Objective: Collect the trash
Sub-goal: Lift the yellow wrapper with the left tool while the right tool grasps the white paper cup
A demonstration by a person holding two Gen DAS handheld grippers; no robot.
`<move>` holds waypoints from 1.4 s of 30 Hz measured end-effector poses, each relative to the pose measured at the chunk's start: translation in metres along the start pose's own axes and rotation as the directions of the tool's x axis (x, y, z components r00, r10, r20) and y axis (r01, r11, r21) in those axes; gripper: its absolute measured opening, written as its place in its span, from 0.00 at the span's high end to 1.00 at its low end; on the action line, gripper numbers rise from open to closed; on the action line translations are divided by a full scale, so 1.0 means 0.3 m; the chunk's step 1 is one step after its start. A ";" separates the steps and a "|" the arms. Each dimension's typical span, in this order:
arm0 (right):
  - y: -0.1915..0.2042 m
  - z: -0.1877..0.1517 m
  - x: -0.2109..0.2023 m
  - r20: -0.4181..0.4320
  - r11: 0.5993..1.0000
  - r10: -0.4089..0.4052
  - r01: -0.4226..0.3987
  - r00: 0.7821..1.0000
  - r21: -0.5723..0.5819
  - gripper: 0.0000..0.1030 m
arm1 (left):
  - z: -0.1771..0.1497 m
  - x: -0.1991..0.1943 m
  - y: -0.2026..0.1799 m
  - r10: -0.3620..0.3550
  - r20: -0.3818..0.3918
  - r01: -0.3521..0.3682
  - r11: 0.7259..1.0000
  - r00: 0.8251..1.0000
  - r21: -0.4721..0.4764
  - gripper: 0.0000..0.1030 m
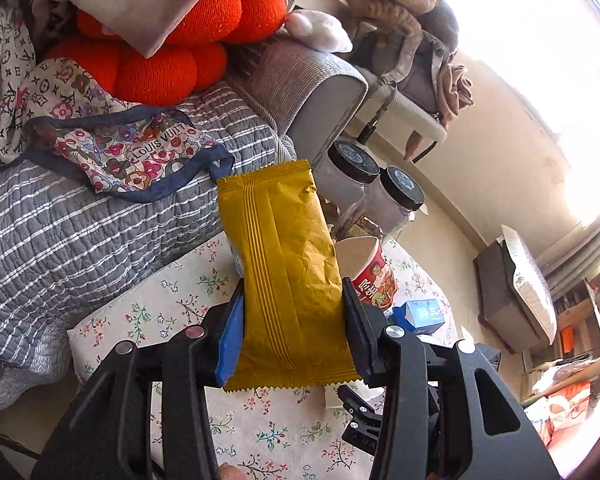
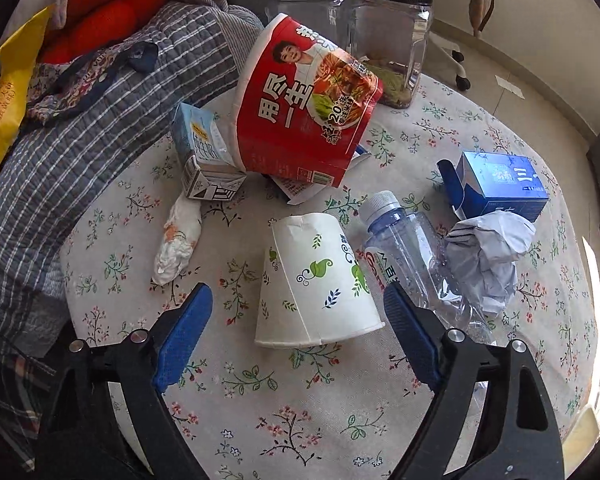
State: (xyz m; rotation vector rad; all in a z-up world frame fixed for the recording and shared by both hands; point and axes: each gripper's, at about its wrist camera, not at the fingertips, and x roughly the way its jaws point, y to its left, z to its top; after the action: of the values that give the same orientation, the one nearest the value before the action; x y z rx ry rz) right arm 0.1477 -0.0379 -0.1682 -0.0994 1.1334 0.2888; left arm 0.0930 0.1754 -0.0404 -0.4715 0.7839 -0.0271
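My left gripper point(image 1: 293, 289) is shut on a yellow snack wrapper point(image 1: 288, 240), which stands up between the pads above the floral tablecloth point(image 1: 172, 312). The same wrapper point(image 2: 4, 112) shows at the left edge of the right wrist view. My right gripper point(image 2: 298, 292) is open and points down at a white paper cup point(image 2: 312, 280) with green leaf print, lying on its side between the fingers. The left pad is clear of the cup. More trash lies around: a red noodle bowl point(image 2: 300, 108), milk carton point(image 2: 204, 152), crumpled tissue point(image 2: 178, 240), plastic bottle point(image 2: 404, 256) and crumpled paper point(image 2: 488, 256).
A blue box point(image 2: 500, 184) lies at the table's right side. Two clear jars with black lids point(image 2: 388, 40) stand at the far edge. A sofa with a grey striped quilt point(image 1: 80, 232), orange cushions point(image 1: 160, 68) and a flowered cloth point(image 1: 112, 148) borders the table on the left.
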 end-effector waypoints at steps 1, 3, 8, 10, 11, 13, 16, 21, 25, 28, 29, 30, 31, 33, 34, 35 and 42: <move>0.008 0.009 0.022 -0.017 1.000 -0.005 0.005 1.000 -0.007 0.23 | 0.001 0.000 0.002 0.003 0.003 -0.003 1.000 1.000 0.002 0.57; 0.021 0.023 0.061 -0.049 1.000 -0.011 0.010 0.999 -0.025 0.25 | 0.000 0.004 0.008 0.003 -0.001 -0.003 1.000 1.000 0.001 0.57; 0.034 0.041 0.131 -0.102 0.999 -0.038 0.034 0.994 -0.035 0.33 | -0.004 0.022 0.012 0.018 -0.013 -0.018 1.000 1.000 0.008 0.57; 0.028 0.040 0.143 -0.107 0.999 -0.036 0.034 0.994 -0.018 0.38 | -0.004 0.032 0.013 0.027 -0.017 -0.027 1.000 0.999 0.011 0.57; 0.022 0.042 0.142 -0.101 0.999 -0.036 0.035 0.994 -0.006 0.38 | -0.006 0.038 0.014 0.029 -0.019 -0.029 1.000 0.999 0.009 0.57; 0.010 0.044 0.132 -0.089 0.999 -0.020 0.022 0.996 0.023 0.40 | -0.005 0.049 0.016 0.031 -0.026 -0.031 1.000 0.999 0.004 0.57; -0.003 0.048 0.099 -0.053 0.999 -0.013 0.015 0.998 0.049 0.43 | -0.006 0.066 0.016 0.037 -0.033 -0.037 0.999 0.999 -0.002 0.57; -0.031 0.064 -0.008 0.043 0.996 0.001 -0.005 0.999 0.092 0.43 | -0.009 0.092 0.013 0.043 -0.044 -0.044 0.999 0.998 -0.015 0.57; -0.046 0.093 -0.109 0.140 0.992 -0.011 -0.007 0.990 0.128 0.43 | -0.017 0.104 -0.010 0.044 -0.036 -0.044 0.999 0.998 -0.004 0.57; -0.059 0.106 -0.181 0.217 0.988 -0.041 0.007 0.975 0.153 0.43 | -0.021 0.107 -0.033 0.038 -0.024 -0.038 0.999 0.999 0.009 0.57; -0.065 0.109 -0.204 0.240 0.986 -0.049 0.009 0.970 0.164 0.43 | -0.023 0.107 -0.043 0.036 -0.019 -0.036 0.999 0.999 0.015 0.57; -0.073 0.109 -0.223 0.261 0.984 -0.061 0.014 0.963 0.177 0.43 | -0.025 0.107 -0.054 0.035 -0.011 -0.035 0.999 0.999 0.022 0.57; -0.081 0.110 -0.244 0.280 0.982 -0.078 0.025 0.957 0.190 0.43 | -0.028 0.107 -0.066 0.032 -0.004 -0.032 0.999 0.999 0.028 0.57; -0.097 0.089 -0.291 0.320 0.976 -0.121 0.053 0.940 0.212 0.43 | -0.037 0.106 -0.096 0.023 0.012 -0.024 0.999 1.000 0.041 0.57; -0.102 0.084 -0.307 0.336 0.973 -0.143 0.070 0.931 0.221 0.43 | -0.042 0.101 -0.113 0.017 0.027 -0.019 0.999 0.999 0.049 0.57; -0.111 0.076 -0.327 0.351 0.969 -0.168 0.088 0.921 0.232 0.43 | -0.047 0.095 -0.132 0.017 0.044 -0.020 0.998 0.999 0.061 0.57; -0.174 -0.006 -0.447 0.435 0.926 -0.318 0.179 0.842 0.332 0.42 | -0.099 0.060 -0.281 0.038 0.174 -0.070 0.982 0.984 0.178 0.57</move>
State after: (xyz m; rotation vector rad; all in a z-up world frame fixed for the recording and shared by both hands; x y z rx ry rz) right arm 0.1082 -0.1119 -0.0514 0.0740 0.6391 -0.0876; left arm 0.0979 0.0844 -0.0354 -0.2735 0.6197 -0.0081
